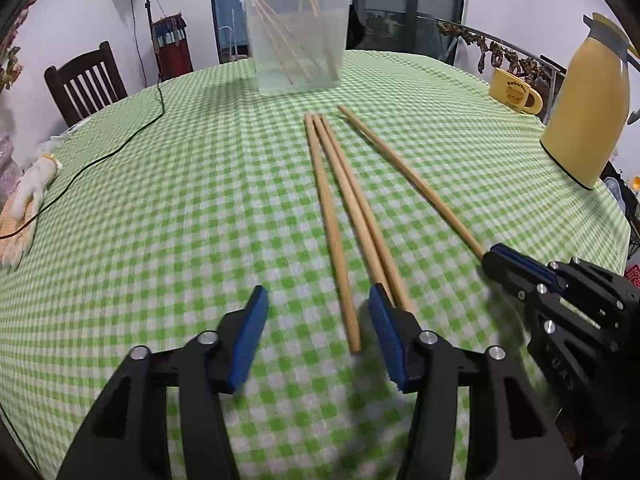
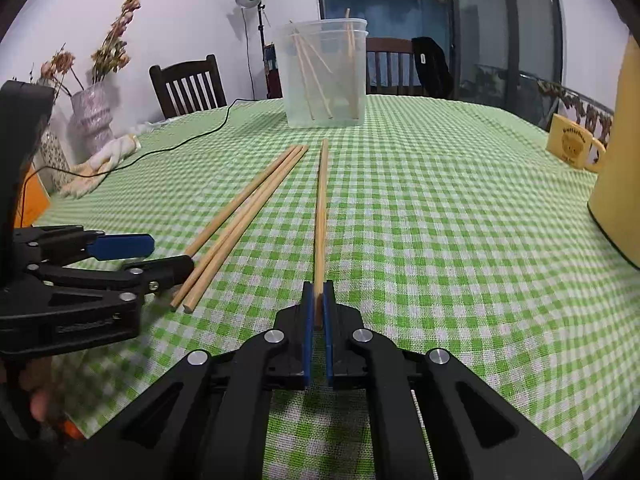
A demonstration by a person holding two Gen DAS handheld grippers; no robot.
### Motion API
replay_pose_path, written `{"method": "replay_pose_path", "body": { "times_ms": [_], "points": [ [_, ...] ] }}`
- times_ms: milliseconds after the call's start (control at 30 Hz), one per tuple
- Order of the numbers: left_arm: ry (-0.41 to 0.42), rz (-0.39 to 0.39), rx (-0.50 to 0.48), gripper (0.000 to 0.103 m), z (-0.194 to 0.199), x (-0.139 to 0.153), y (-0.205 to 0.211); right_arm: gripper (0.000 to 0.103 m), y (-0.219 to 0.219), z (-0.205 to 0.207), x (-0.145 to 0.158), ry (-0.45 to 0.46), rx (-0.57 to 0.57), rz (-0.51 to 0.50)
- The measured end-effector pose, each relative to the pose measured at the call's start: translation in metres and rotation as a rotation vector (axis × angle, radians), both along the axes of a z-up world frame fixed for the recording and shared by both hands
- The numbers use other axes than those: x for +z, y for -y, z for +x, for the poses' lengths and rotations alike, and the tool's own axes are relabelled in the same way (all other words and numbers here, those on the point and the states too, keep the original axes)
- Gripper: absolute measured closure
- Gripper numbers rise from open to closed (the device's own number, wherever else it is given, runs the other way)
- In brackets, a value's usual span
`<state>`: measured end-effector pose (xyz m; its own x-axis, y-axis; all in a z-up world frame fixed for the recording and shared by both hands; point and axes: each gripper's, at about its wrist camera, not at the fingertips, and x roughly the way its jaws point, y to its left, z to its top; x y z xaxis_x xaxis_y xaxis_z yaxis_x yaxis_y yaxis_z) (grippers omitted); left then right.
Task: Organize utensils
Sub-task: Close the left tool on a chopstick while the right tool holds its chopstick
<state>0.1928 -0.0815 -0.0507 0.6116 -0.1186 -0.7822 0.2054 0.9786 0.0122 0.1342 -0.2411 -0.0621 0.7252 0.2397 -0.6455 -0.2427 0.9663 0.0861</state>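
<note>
Three wooden chopsticks (image 1: 344,216) lie side by side on the green checked tablecloth (image 1: 180,200); they also show in the right wrist view (image 2: 244,216). My left gripper (image 1: 316,300) is open, its jaws around the near end of the leftmost one, just above the cloth. My right gripper (image 2: 318,292) is shut on the near end of a fourth chopstick (image 2: 321,208), which lies along the cloth; it shows in the left wrist view (image 1: 412,178) too. A clear plastic tub (image 1: 298,36) at the far side holds several chopsticks.
A yellow jug (image 1: 588,104) and a yellow mug (image 1: 514,90) stand at the right. A black cable (image 1: 120,148) and a white glove (image 1: 32,188) lie at the left. Chairs (image 2: 188,84) and a vase (image 2: 90,112) stand beyond the table.
</note>
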Motion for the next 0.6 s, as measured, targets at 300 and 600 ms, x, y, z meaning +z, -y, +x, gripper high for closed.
{"method": "replay_pose_path", "body": {
  "times_ms": [300,600],
  "points": [
    [0.019,0.057,-0.030,0.101,-0.007,0.001,-0.004,0.098,-0.008,-0.001,-0.001,0.020,0.014,-0.050],
    [0.014,-0.044,0.019,0.101,-0.017,0.015,-0.031,0.097,-0.009,-0.001,-0.001,0.012,0.016,-0.056]
  ]
}}
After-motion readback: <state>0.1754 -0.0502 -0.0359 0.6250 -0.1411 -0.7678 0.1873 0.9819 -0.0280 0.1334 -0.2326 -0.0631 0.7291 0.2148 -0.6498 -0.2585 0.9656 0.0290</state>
